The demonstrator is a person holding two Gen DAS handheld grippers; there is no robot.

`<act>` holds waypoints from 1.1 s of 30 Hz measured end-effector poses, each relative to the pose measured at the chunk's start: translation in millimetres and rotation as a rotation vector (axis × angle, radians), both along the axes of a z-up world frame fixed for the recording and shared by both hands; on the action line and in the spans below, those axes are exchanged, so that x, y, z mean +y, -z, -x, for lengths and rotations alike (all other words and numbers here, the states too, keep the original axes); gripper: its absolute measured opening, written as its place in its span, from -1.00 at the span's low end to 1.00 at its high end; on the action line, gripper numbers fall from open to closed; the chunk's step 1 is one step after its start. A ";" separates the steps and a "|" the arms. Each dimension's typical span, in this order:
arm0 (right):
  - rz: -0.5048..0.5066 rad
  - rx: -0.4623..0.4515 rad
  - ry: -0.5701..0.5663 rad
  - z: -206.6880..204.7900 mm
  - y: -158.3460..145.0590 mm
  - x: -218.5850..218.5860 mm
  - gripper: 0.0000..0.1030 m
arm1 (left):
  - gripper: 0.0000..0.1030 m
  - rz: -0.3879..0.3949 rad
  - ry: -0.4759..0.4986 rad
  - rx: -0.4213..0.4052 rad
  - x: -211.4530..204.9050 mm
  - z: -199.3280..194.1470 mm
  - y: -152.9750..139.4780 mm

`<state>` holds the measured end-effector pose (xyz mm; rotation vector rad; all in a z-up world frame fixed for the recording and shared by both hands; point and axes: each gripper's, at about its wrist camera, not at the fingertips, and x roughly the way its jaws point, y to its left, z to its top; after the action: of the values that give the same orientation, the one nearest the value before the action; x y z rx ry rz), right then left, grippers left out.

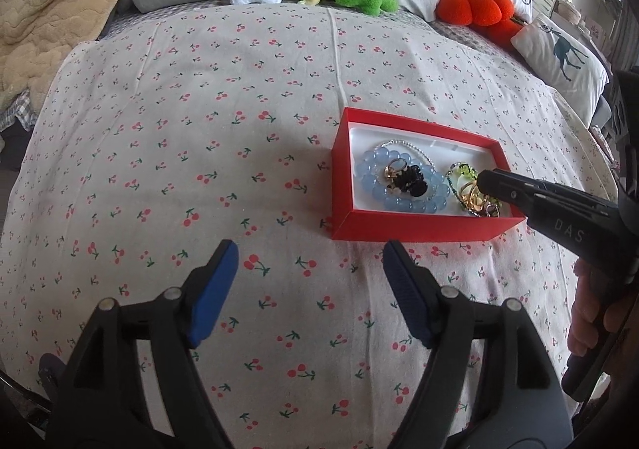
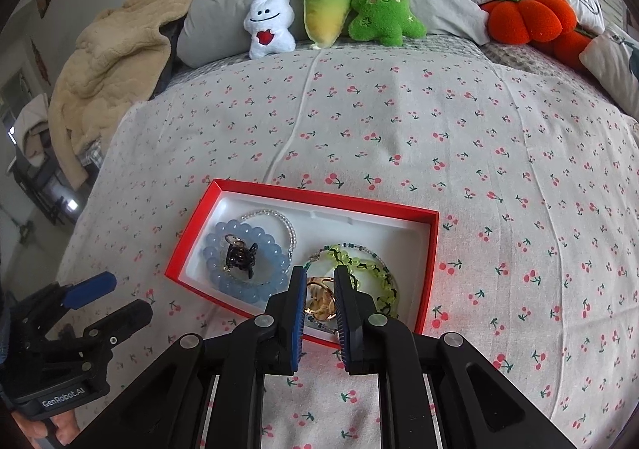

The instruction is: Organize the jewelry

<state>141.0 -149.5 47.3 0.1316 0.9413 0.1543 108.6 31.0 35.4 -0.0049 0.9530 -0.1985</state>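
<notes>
one red box sits on the cherry-print sheet, right of the left gripper, whose two blue pads are spread wide over bare sheet near the box's near edge. inside: one blue bead bracelet ringing one black clip, one clear bead strand, one green bead bracelet. right gripper reaches into the box's right half, fingers narrowly apart either side of the gold rings; contact cannot be told. four plush toys line the far side.
</notes>
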 end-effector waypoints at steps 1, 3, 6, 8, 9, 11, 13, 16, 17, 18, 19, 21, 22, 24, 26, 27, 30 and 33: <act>-0.001 0.008 0.006 0.7 -0.4 -0.6 -0.61 | 0.59 -0.004 -0.004 -0.001 0.4 2.0 -0.6; -0.007 0.008 0.019 6.8 -3.6 -2.9 -0.18 | 0.63 -0.010 -0.017 0.012 1.4 6.7 -0.9; -0.012 -0.033 0.056 26.9 -15.4 -7.7 0.59 | 0.78 -0.014 -0.044 0.054 4.5 17.3 1.1; 0.019 -0.030 0.050 38.8 -23.5 -6.9 0.59 | 0.89 -0.021 -0.061 0.069 5.3 26.4 1.4; 0.027 -0.025 0.055 44.5 -27.2 -7.5 0.59 | 0.93 -0.029 -0.065 0.070 4.7 31.6 0.4; 0.035 -0.006 0.070 56.5 -33.0 -9.2 0.62 | 0.98 -0.047 -0.057 0.066 1.6 41.6 -2.8; 0.063 0.011 0.086 69.6 -36.9 -9.0 0.72 | 0.98 -0.073 -0.047 0.068 -2.1 52.1 -5.3; 0.115 0.021 0.097 90.9 -39.7 -4.9 0.81 | 0.98 -0.105 -0.041 0.064 -5.2 68.9 -7.4; 0.127 0.027 0.100 97.6 -39.6 -3.8 0.81 | 0.98 -0.107 -0.042 0.064 -5.1 73.9 -7.4; 0.133 0.031 0.102 103.9 -39.0 -2.6 0.81 | 0.98 -0.107 -0.046 0.068 -4.4 78.4 -6.8; 0.141 0.037 0.108 110.0 -38.0 -1.5 0.81 | 0.98 -0.103 -0.051 0.072 -3.2 82.6 -6.0; 0.163 0.040 0.118 122.5 -34.9 1.8 0.81 | 0.98 -0.092 -0.060 0.078 0.4 89.9 -3.5; 0.172 0.040 0.120 128.0 -33.2 3.5 0.81 | 0.98 -0.085 -0.065 0.082 1.9 92.9 -2.5; 0.187 0.044 0.117 136.7 -28.8 7.7 0.81 | 0.98 -0.066 -0.078 0.088 6.2 97.3 -0.2; 0.187 0.047 0.105 143.8 -24.5 11.1 0.81 | 0.98 -0.060 -0.087 0.084 9.4 101.4 1.4; 0.185 0.048 0.104 146.6 -22.6 12.2 0.81 | 0.98 -0.064 -0.090 0.082 10.1 103.6 2.2; 0.185 0.050 0.109 151.7 -17.1 13.9 0.81 | 0.98 -0.075 -0.095 0.069 13.1 106.1 3.2; 0.199 0.053 0.109 152.6 -13.3 16.1 0.81 | 0.98 -0.084 -0.102 0.057 16.6 106.7 5.0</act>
<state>-11.5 -133.5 60.6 0.0030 0.9946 -0.0443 1.9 47.6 30.4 0.0176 1.0147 -0.0643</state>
